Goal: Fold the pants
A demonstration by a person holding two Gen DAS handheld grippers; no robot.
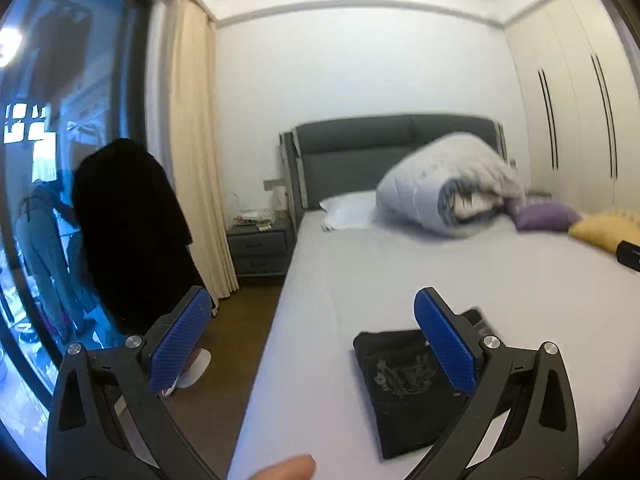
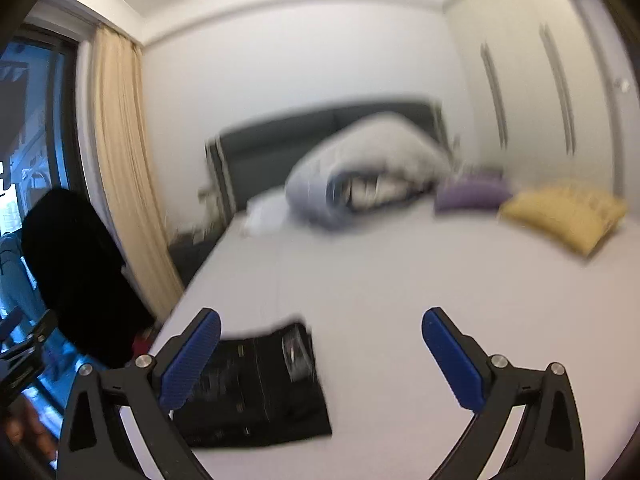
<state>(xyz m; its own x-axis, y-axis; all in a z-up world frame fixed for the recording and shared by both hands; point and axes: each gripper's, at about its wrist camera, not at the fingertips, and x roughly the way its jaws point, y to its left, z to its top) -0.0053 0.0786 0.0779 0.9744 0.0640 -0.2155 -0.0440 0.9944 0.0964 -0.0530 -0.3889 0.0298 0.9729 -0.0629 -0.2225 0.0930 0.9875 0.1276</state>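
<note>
- Pants [image 1: 404,384]: black, lying as a compact folded rectangle on the bed [image 1: 460,280], near its foot and close to the window-side edge; the folding looks finished, as far as can be judged.
- Long axis: runs roughly away from the cameras, toward the headboard, slightly slanted.
- Left gripper [image 1: 312,344]: fingers spread wide, nothing between them; the pants sit below and behind the right-hand finger in its view, apart from the pads.
- Right gripper [image 2: 320,356]: fingers likewise wide and empty; the pants lie low and to the left in its view, partly behind the left-hand finger. View blurred.
- Nearer hand: cannot tell with confidence; the bundle lies between the two.
- Pose: both grippers point nearly level across the bed, raised clear of the pants.
- Other items: rolled duvet [image 1: 448,188], purple cushion [image 1: 544,216], yellow cushion [image 2: 560,212], well apart at the head.
</note>
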